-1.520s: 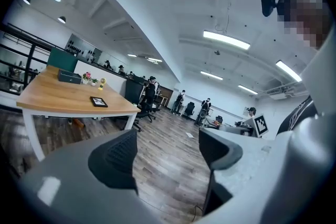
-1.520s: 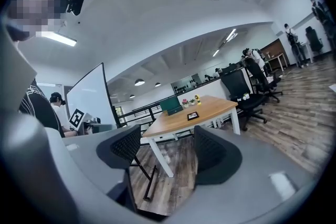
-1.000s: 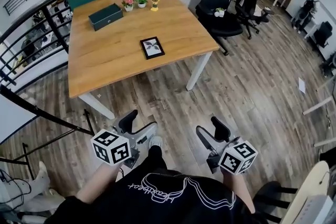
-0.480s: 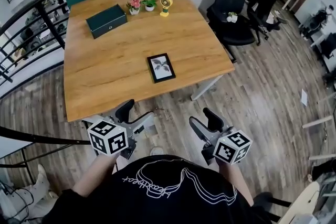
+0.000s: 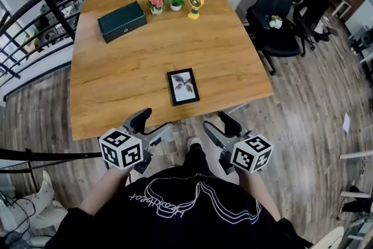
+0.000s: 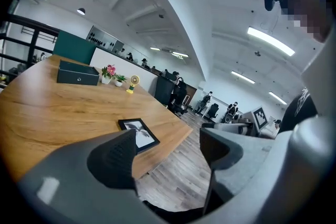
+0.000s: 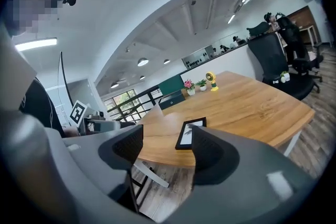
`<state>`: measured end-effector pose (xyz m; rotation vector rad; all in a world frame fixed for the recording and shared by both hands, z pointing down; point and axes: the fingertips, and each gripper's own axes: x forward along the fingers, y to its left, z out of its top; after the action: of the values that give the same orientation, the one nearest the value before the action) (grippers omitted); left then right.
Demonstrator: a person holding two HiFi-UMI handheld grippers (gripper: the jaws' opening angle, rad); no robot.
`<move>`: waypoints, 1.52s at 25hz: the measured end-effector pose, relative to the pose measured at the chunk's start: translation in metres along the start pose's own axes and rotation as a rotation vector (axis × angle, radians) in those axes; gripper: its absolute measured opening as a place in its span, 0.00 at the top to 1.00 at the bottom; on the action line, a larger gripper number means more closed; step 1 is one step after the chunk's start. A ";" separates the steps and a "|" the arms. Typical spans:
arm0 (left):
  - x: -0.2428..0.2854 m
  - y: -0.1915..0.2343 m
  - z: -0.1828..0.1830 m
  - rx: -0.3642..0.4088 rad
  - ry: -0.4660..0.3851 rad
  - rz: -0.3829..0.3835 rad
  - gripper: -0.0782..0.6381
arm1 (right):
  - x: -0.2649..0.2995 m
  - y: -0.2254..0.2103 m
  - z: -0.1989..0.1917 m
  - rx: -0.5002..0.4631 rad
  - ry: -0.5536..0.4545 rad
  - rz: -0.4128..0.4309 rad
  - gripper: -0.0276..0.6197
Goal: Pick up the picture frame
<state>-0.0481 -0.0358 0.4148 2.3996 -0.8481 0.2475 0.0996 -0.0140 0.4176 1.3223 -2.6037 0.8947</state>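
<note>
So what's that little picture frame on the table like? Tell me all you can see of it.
The picture frame is a small rectangle with a thin black border round a white picture of a dark leafy sprig. It lies flat, face up, on the wooden table near the person's edge. Only the table touches it; the left tongs and right tongs are open, empty and short of it.

The picture frame [image 5: 183, 86] lies flat, face up, on the wooden table [image 5: 128, 61] — a small rectangle with a thin black border, holding a white picture with a dark, leaf-like motif. It sits close to the table's near edge, turned slightly askew.
</note>
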 end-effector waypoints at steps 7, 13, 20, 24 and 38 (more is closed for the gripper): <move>0.053 0.044 0.026 -0.054 -0.026 0.067 0.38 | 0.090 -0.059 0.019 -0.094 0.169 0.127 0.51; 0.078 0.074 0.026 -0.125 -0.043 0.146 0.38 | 0.152 -0.090 -0.002 -0.192 0.372 0.205 0.51; 0.074 0.097 0.019 -0.185 -0.064 0.200 0.38 | 0.194 -0.113 -0.024 -0.219 0.514 0.166 0.54; 0.069 0.110 0.025 -0.143 -0.061 0.176 0.38 | 0.210 -0.119 -0.038 -0.245 0.560 0.108 0.55; 0.066 0.154 0.036 -0.144 -0.055 0.129 0.39 | 0.212 -0.138 -0.055 -0.222 0.577 -0.085 0.62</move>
<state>-0.0937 -0.1883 0.4788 2.2308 -1.0123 0.1645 0.0634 -0.1981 0.5957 0.9343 -2.1108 0.7962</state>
